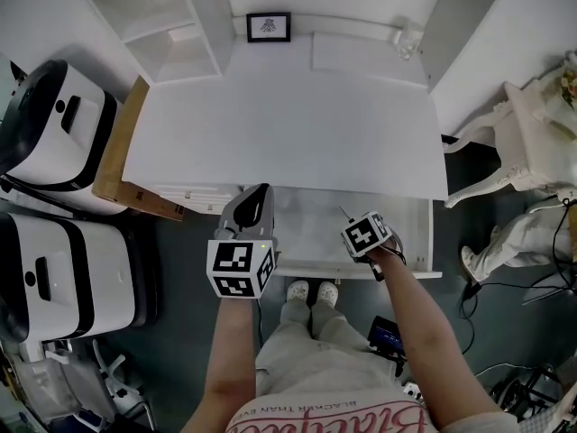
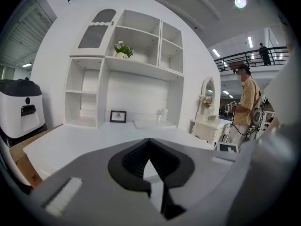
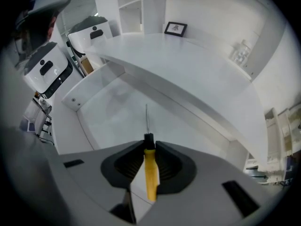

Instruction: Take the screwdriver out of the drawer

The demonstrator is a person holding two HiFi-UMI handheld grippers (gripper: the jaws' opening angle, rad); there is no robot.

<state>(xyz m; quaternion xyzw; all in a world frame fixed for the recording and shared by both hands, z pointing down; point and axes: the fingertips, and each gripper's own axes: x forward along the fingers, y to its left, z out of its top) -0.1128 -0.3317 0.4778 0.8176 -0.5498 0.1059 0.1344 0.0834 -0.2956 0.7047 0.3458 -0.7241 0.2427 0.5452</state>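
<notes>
The screwdriver [image 3: 150, 171] has a yellow handle and a thin metal shaft [image 3: 146, 119]. My right gripper [image 3: 149, 145] is shut on its handle, the shaft sticking out past the jaws over the open white drawer [image 3: 110, 105]. In the head view the right gripper [image 1: 355, 229] hangs over the drawer [image 1: 311, 233] under the desk's front edge, pointing steeply down, with the shaft [image 1: 344, 214] just showing. My left gripper [image 1: 261, 192] is at the drawer's left end, level with the desk edge. Its jaws meet with nothing between them [image 2: 149, 142].
The white desk [image 1: 288, 133] carries a small framed picture [image 1: 269, 26] at the back, under shelves. Two white appliances [image 1: 54, 124] and a cardboard box [image 1: 122, 156] stand at the left. An ornate white table [image 1: 532, 142] and floor cables are at the right. A person [image 2: 245, 102] stands far off.
</notes>
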